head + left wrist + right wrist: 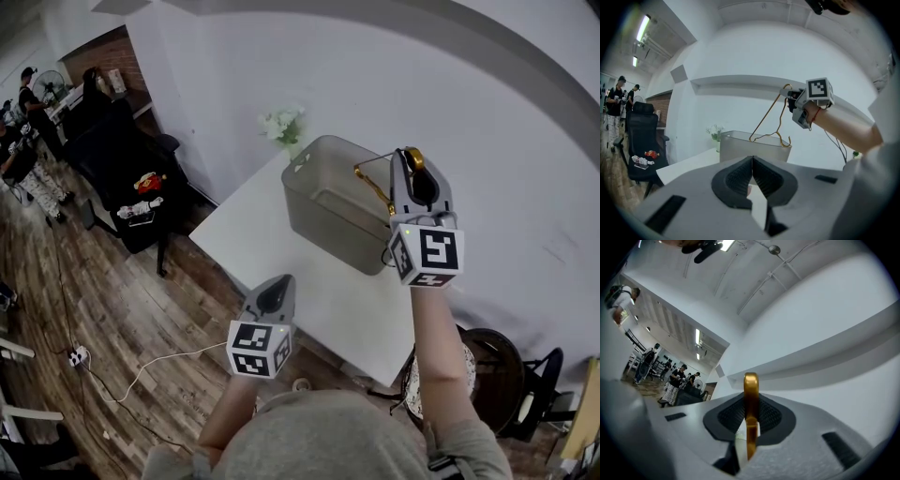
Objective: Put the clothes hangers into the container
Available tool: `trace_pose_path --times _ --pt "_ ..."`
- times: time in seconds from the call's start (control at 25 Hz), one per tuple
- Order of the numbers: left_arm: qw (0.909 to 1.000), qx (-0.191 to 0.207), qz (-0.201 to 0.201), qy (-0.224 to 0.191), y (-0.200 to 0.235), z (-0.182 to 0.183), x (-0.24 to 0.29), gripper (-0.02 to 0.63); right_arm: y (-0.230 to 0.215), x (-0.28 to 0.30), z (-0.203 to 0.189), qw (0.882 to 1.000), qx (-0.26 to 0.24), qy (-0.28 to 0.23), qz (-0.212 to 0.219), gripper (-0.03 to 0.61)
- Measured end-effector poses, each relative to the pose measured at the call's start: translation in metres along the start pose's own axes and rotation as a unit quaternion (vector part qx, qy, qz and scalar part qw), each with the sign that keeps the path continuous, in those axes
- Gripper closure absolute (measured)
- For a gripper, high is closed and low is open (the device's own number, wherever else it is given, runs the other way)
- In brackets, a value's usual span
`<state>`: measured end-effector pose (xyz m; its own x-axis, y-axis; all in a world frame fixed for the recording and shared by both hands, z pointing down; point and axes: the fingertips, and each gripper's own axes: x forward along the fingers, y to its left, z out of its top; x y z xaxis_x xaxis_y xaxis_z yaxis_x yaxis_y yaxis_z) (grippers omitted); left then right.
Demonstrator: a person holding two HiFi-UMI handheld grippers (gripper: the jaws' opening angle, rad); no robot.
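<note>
Bin (314, 211): open top, on table (246, 246).
Hanger (373, 181): gold wire, dangling over bin's right rim, seemingly poised to drop in.
Right gripper (411, 157): clamped on hanger's hook, raised above bin to clear the rim.
Left gripper (277, 292): jaws together, empty, idle short of bin.

White wall (375, 75) is curving round the back & R side of the rm; a ledge (740, 83) is running along it higher up. Brown wood-plank floor (112, 319) is showing at L, w/ a white cable (155, 359) trailing to a power strip (77, 356). White table (253, 248) is standing by the wall, white flowers (281, 124) sitting at its far end. Black office chair (117, 155) is standing nr a brick wall section (98, 52). People (33, 103) are standing far L. Ceiling strip light (643, 28) is glowing.
</note>
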<state>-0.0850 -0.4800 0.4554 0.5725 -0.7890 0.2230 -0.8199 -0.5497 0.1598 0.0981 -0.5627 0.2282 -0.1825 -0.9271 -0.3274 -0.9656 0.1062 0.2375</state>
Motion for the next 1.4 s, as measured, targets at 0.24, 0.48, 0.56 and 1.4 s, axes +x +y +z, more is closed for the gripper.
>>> trace_pose_path --times 0.24,0.48,0.56,1.4 --pt "1.0000 -0.002 0.005 0.001 0.012 0.001 0.001 0.606 0.004 0.008 -0.029 0.999 0.013 0.030 -0.003 0.526" --pt "1.0000 0.000 0.000 0.005 0.015 -0.001 0.003 0.604 0.004 0.004 -0.066 0.997 0.027 0.074 -0.009 0.525" --pt "1.0000 0.000 -0.001 0.005 0.015 -0.002 0.004 0.606 0.004 0.002 -0.077 0.996 0.026 0.088 -0.013 0.525" --pt "0.9997 0.002 -0.018 0.020 0.008 -0.015 -0.001 0.605 0.011 -0.038 -0.165 0.971 0.032 0.233 -0.037 0.518"
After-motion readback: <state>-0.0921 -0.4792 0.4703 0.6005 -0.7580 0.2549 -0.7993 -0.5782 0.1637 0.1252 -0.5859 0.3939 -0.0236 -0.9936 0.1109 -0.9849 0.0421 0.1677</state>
